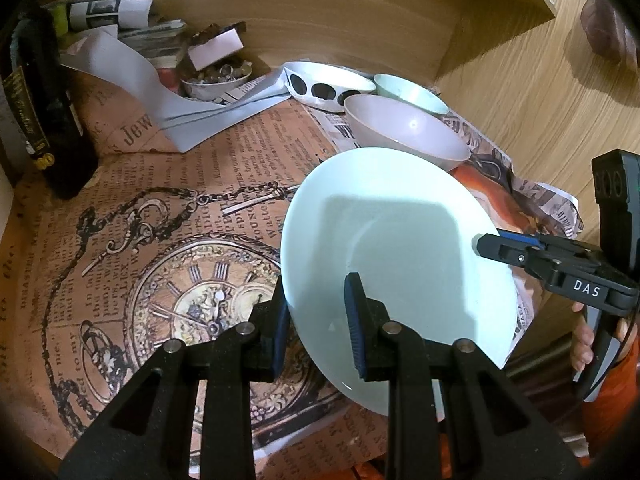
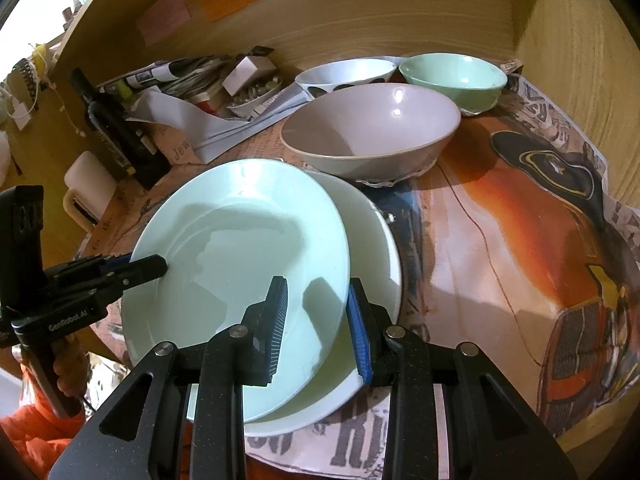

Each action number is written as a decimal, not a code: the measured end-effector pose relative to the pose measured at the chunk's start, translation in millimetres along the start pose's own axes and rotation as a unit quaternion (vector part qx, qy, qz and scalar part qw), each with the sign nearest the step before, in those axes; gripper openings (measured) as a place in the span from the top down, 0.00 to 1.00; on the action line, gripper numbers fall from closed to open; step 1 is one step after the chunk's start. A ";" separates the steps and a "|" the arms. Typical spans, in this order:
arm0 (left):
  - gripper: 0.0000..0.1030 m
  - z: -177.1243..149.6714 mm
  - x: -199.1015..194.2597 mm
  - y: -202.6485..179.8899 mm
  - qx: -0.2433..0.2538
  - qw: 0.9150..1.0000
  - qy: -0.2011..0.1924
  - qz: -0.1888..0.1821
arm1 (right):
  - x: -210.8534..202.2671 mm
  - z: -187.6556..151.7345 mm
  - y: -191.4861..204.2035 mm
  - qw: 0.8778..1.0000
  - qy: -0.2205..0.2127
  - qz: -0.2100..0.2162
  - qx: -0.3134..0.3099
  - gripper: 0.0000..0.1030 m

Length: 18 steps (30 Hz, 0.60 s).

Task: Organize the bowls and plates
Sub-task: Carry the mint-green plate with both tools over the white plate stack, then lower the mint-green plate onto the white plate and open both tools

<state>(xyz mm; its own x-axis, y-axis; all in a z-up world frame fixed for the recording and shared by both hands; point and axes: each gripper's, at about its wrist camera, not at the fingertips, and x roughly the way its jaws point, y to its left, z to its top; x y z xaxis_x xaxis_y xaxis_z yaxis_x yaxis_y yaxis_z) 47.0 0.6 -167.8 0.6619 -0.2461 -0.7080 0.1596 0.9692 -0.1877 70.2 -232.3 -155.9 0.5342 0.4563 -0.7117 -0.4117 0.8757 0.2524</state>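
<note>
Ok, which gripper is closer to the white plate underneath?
Right. The right gripper straddles the mint plate's edge directly over the white plate; the left gripper is at the mint plate's opposite rim.

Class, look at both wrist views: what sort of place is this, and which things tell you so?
Probably a wooden shelf or cupboard nook at home, used for storage. Clues: wooden walls closing it in, old newspaper lining the surface, and crockery such as the pale green plate and grey bowl kept beside a dark bottle.

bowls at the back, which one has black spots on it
The white bowl at the far left of the group, with black ovals along its outside. The large grey-pink bowl in front and the green bowl to its right are plain.
</note>
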 end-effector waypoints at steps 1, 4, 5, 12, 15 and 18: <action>0.75 1.0 1.6 -0.4 0.000 1.000 0.002 -0.001 | -0.2 -0.2 -1.1 1.000 -0.001 -0.002 0.001 0.73; 0.74 4.6 5.3 -2.4 0.004 1.000 0.006 0.001 | -1.1 -1.2 -2.8 1.000 -0.003 -0.001 0.005 0.73; 0.74 5.8 6.4 -3.2 0.006 1.000 0.006 0.003 | -0.9 -1.6 -3.0 1.000 -0.003 -0.001 0.005 0.73; 0.73 11.3 16.4 -4.8 0.004 1.000 0.019 0.009 | 0.4 -4.0 -2.6 1.000 -0.005 -0.012 -0.006 0.73; 0.72 12.0 21.9 -7.1 0.005 1.000 0.022 0.016 | -2.3 -3.4 -5.3 1.000 -0.008 -0.007 -0.002 0.74; 0.71 13.7 24.1 -9.6 0.007 0.999 0.025 0.023 | -3.2 -4.2 -5.1 1.000 -0.011 -0.008 -0.006 0.74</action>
<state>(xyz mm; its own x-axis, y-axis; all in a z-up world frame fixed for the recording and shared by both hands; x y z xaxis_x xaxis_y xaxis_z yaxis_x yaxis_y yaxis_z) 71.5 -14.4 -173.8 0.6310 -0.2010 -0.7493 0.1399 0.9795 -0.1450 67.5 -238.8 -157.7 0.5563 0.4456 -0.7014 -0.4120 0.8809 0.2329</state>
